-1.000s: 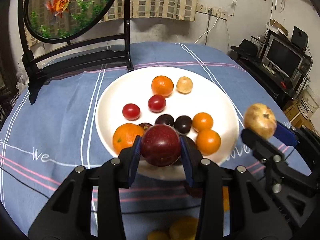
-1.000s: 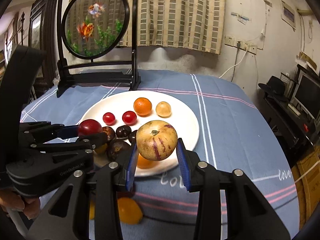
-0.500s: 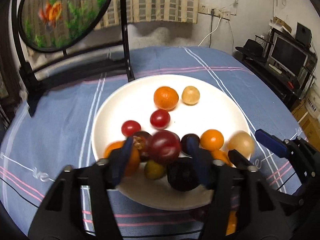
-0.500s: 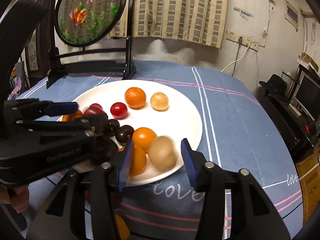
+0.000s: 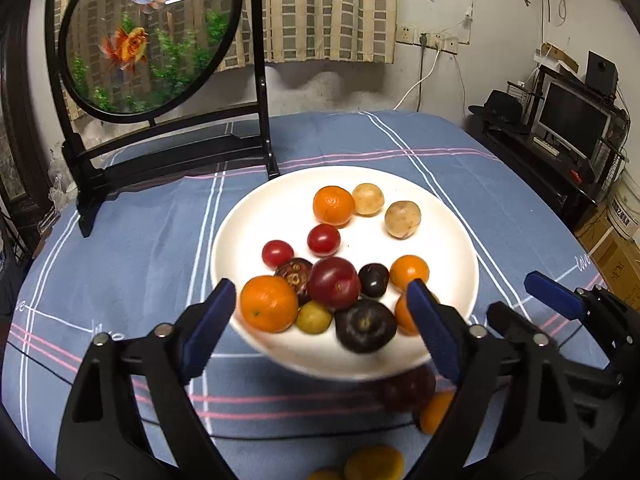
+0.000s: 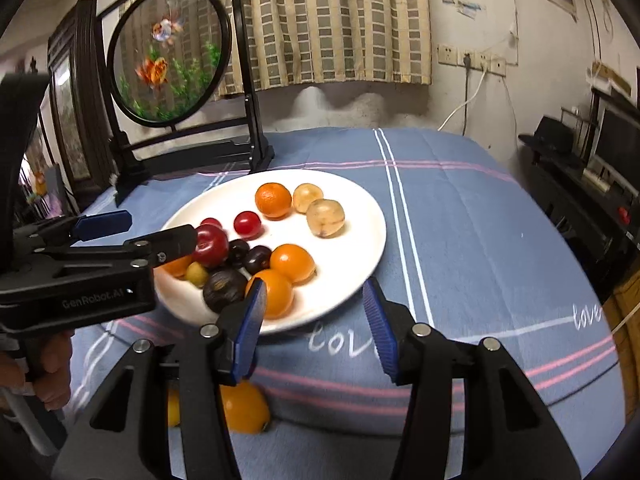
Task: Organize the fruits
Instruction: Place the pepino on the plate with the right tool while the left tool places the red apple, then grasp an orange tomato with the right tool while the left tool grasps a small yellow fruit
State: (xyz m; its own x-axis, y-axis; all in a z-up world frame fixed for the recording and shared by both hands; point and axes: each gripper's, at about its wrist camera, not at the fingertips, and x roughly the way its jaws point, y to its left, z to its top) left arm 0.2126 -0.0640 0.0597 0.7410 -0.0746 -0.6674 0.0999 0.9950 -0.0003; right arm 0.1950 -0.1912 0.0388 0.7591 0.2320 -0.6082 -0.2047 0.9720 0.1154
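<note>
- At the desk's [image 5: 120,264] 10 o'clock corner stands a framed goldfish screen [image 5: 148,40]; a wide swing of an arm toward that side could knock it, though it is well apart from the work.
- The left gripper [image 5: 316,320] hangs at the plate's [image 5: 248,220] 6 o'clock rim, fingers [image 5: 208,320] spread wide and holding nothing. A low sweep here could nudge the rim and set the round fruit rolling.
- Just ahead of it, a red plum [image 5: 334,283] sits atop a crowded heap with a large orange [image 5: 268,303], a dark fruit [image 5: 365,325] and a small green one [image 5: 314,317]. My guess is the top one is poorly seated and may roll off.
- Loose fruit lies off the plate near 6 o'clock, including an orange one [image 6: 240,408]; hidden under the fingers, it could be squashed or pushed off the edge.
- The right gripper [image 6: 316,320] at the plate's 5 o'clock edge is also open and empty; the pale fruit [image 6: 326,218] rests at 2 o'clock.
</note>
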